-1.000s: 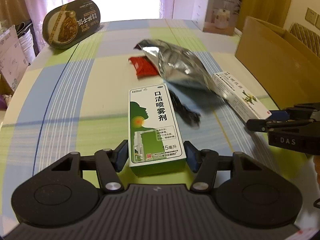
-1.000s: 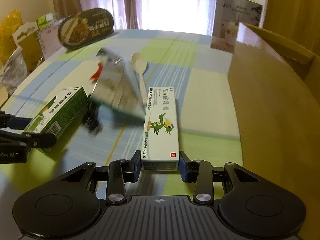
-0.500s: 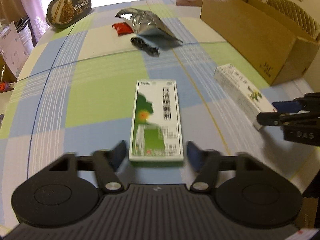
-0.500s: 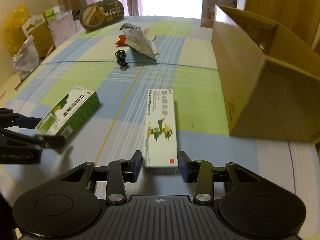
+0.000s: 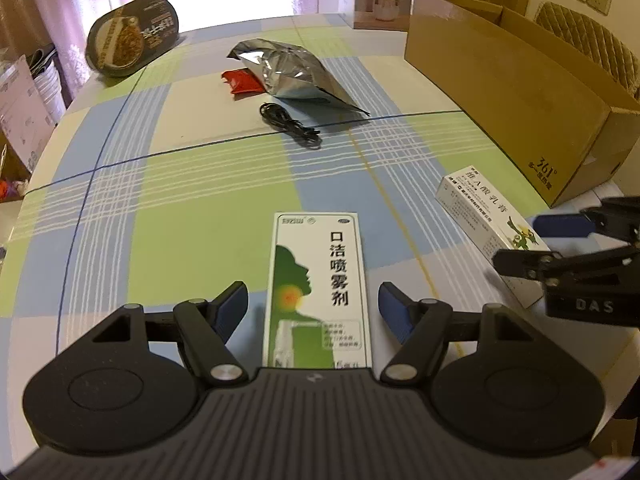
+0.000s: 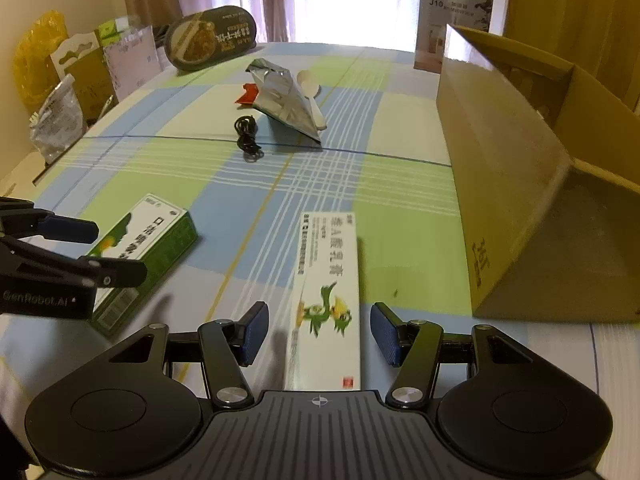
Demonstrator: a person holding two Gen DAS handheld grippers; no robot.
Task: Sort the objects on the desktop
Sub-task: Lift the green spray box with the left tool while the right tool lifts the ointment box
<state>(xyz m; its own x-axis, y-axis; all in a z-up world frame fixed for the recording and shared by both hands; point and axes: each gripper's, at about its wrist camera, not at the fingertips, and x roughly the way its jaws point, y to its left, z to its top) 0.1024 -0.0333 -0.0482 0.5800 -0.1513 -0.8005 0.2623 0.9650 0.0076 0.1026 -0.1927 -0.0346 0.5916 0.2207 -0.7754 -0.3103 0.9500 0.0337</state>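
Note:
A green-and-white spray box (image 5: 318, 288) lies flat on the checked tablecloth. My left gripper (image 5: 313, 312) stands open around it, a gap showing on each side. The same spray box (image 6: 148, 248) shows at the left of the right wrist view. A long white ointment box (image 6: 326, 292) with a green cartoon lies between the blue pads of my right gripper (image 6: 318, 334), which is open and clear of it. From the left wrist view, the ointment box (image 5: 484, 216) sits at the right, the right gripper (image 5: 528, 242) astride its near end.
A large open cardboard box (image 5: 520, 100) stands along the right side. Farther back lie a silver foil bag (image 5: 296, 74), a red packet (image 5: 242, 82), a coiled black cable (image 5: 288, 124) and a white spoon (image 6: 312, 92). An oval food container (image 5: 132, 36) leans at the far left.
Both grippers drew back toward the near edge of the table, each carrying its box. Both then opened, and the two boxes now lie free on the cloth.

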